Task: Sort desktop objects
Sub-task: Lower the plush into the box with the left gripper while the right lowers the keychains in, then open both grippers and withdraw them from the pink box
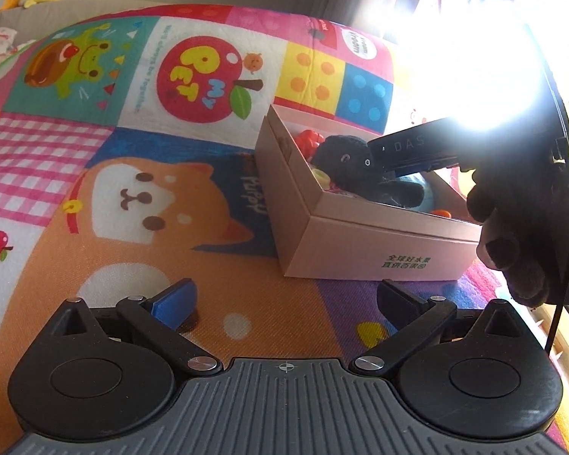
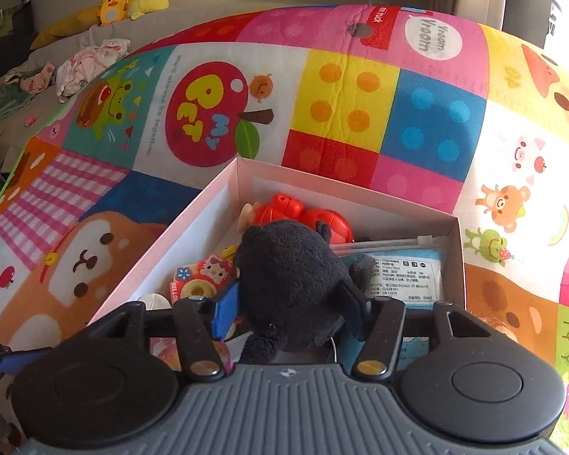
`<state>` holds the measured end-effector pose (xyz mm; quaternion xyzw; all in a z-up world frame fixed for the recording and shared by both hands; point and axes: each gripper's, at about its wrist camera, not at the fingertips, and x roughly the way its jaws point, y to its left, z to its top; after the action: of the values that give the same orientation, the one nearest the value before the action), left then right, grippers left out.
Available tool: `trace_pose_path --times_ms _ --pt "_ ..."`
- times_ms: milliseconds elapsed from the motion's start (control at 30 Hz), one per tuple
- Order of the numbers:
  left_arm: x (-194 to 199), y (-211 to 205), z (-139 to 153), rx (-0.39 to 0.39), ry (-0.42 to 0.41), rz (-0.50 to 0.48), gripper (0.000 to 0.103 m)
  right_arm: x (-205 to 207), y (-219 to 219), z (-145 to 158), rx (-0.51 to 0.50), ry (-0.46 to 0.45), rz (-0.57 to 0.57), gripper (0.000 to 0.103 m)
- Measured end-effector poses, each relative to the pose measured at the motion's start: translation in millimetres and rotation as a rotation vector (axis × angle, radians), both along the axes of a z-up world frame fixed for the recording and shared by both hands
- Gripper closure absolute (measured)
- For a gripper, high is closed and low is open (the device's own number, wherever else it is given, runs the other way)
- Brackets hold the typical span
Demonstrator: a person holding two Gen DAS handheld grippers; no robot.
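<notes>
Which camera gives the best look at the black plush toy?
The right wrist view: the black plush toy fills the centre between the right gripper fingers, over the pink box. The left wrist view shows it small, partly hidden.

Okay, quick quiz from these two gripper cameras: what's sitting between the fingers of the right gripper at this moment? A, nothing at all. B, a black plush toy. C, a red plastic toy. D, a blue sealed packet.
B: in the right wrist view the black plush toy fills the gap of the right gripper over the open pink box, while the red toy lies further back inside it.
</notes>
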<state>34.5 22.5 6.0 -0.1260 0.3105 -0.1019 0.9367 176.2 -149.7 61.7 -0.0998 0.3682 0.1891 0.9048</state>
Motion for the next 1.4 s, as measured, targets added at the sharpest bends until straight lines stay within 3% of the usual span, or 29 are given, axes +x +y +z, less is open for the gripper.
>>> trace_pose_path --times_ms 67,200,267,300,433,467,533,667,767,900,1067,1267,1400 --pt "0.4 1.4 -0.4 -0.008 0.002 0.001 0.000 -3.3 -7.0 3.2 0.014 0.005 0.007 0.045" --pt "0.3 1.6 -0.1 -0.006 0.003 0.001 0.000 -10.8 -56.2 24.0 0.176 0.000 -0.073 0.045" --pt "0.1 1.7 0.1 -0.002 0.003 0.001 0.000 -6.6 -78.3 28.2 0.236 0.006 -0.140 0.038" --pt "-0.2 1.4 0.3 0.002 0.002 0.001 0.000 -2.9 -85.5 27.2 0.252 0.012 -0.171 0.032" --pt "-4.0 -5.0 7.4 0.038 -0.034 -0.005 0.000 10.0 -82.6 16.2 0.232 0.009 -0.207 0.031" --pt "-5.4 -7.4 11.5 0.047 -0.053 -0.012 0.000 11.5 -77.5 15.2 0.217 -0.014 -0.209 0.033" --pt "-5.9 -16.7 22.7 0.064 -0.096 -0.048 0.000 21.1 -70.6 14.6 0.232 -0.024 -0.202 0.062" --pt "-3.3 -35.1 36.1 0.096 -0.142 -0.098 0.000 43.9 -61.1 18.2 0.299 0.031 -0.230 0.065" --pt "-0.5 -43.0 36.5 0.116 -0.147 -0.108 0.000 64.6 -50.6 2.2 0.273 0.138 -0.237 0.066" --pt "-0.7 -38.6 32.9 0.126 -0.136 -0.085 0.000 63.1 -46.8 2.8 0.268 0.136 -0.224 0.066" --pt "-4.7 -22.9 33.9 0.114 -0.136 -0.052 0.000 14.4 -49.5 22.3 0.210 0.005 -0.133 0.066" --pt "-2.7 -24.4 31.5 0.112 -0.121 -0.051 0.000 -18.1 -42.0 14.3 0.174 0.089 0.002 0.066" --pt "-9.6 -31.1 30.4 0.154 -0.125 -0.072 0.000 -16.7 -33.9 -3.5 0.062 0.098 -0.025 0.066"
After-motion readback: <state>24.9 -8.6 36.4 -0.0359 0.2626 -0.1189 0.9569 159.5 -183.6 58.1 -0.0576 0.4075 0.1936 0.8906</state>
